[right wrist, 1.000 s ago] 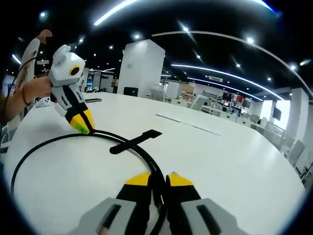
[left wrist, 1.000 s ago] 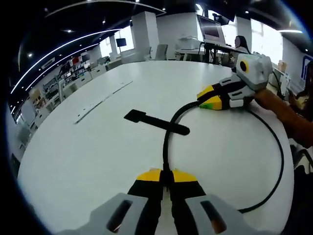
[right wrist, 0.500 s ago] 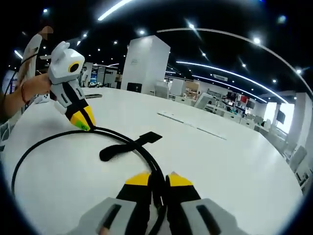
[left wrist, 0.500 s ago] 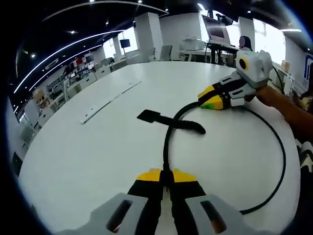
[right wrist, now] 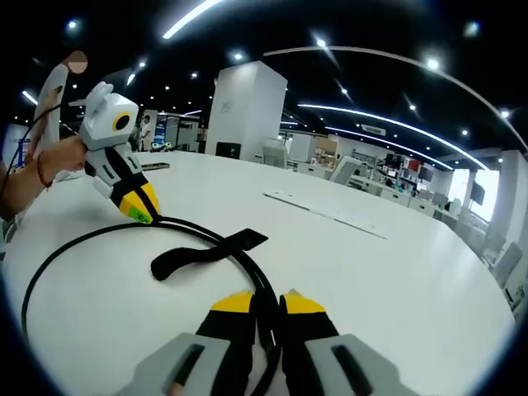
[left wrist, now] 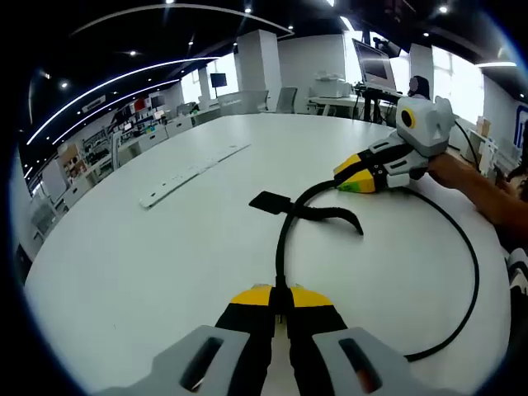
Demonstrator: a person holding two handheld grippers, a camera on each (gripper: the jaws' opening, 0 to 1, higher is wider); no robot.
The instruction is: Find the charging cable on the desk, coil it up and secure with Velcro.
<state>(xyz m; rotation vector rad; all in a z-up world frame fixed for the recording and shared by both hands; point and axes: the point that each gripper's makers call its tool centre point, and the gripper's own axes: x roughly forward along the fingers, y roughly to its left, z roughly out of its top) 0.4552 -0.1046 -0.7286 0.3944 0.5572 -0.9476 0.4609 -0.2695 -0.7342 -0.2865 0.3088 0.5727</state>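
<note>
A black charging cable lies in a wide loop on the white table. My left gripper is shut on it at the near side. At the far side my right gripper, held by a hand, is shut on the same cable. A black Velcro strap crosses the cable between them, one end flat, the other curled up. In the right gripper view my right gripper grips the cable, the strap lies just ahead, and the left gripper holds the cable at the left.
A long white strip lies further out on the table, also seen as the strip. A person's forearm reaches in from the right. Desks, chairs and a white column stand beyond the table.
The Velcro strap has shifted along with the cable and its free end has curled upward. Both grippers keep their hold on the cable.
</note>
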